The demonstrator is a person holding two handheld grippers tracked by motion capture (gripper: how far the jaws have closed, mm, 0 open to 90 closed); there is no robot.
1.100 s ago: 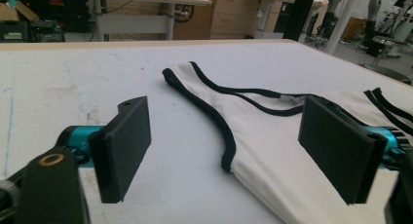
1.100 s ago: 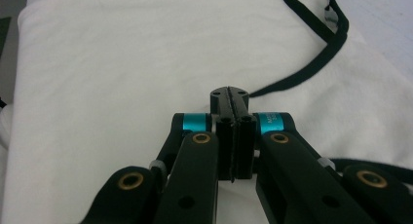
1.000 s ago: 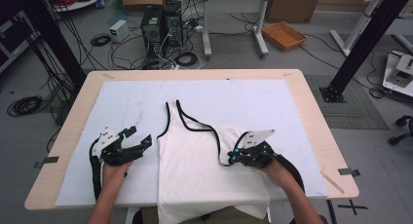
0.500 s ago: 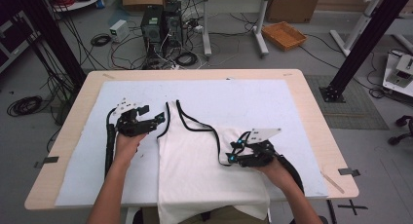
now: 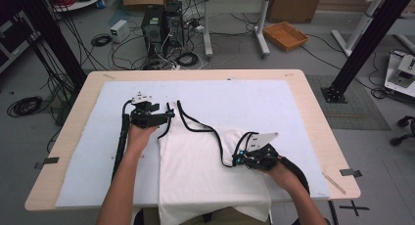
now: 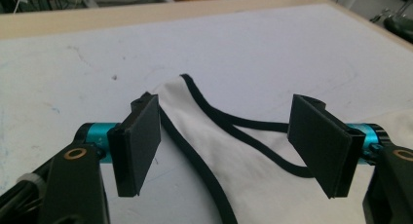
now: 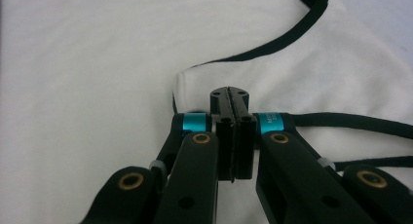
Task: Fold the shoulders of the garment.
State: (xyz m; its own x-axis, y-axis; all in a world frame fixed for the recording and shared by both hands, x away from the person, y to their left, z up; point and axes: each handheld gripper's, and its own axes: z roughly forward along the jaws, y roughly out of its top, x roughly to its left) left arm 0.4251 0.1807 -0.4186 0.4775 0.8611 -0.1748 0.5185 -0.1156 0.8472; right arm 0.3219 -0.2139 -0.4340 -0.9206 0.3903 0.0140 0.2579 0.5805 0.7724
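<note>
We see a white tank top (image 5: 205, 171) with black trim lying flat on the pale mat (image 5: 274, 102) that covers the table (image 5: 313, 107). Its long axis runs from the near edge toward the far edge: the hem hangs over the near edge at centre, and the two shoulder straps (image 5: 178, 110) point toward the far edge, reaching about mid-mat, left of centre.

The left gripper (image 5: 164, 118) sits at the left strap; in the left gripper view its jaws stand spread, the black-edged strap (image 6: 195, 112) lying on the mat between them, neither pad touching it. These jaws have just been closing a little.

The right gripper (image 5: 238, 159) rests on the garment's right side, near the armhole trim (image 7: 272, 48). In the right gripper view its pads are pressed together; whether a fold of cloth is caught between them we cannot tell. These jaws have just been closing as well.

We judge the step in hand to be taking hold of the garment for folding or straightening. The next move calls for the left jaws to close on the strap without pushing it aside.
</note>
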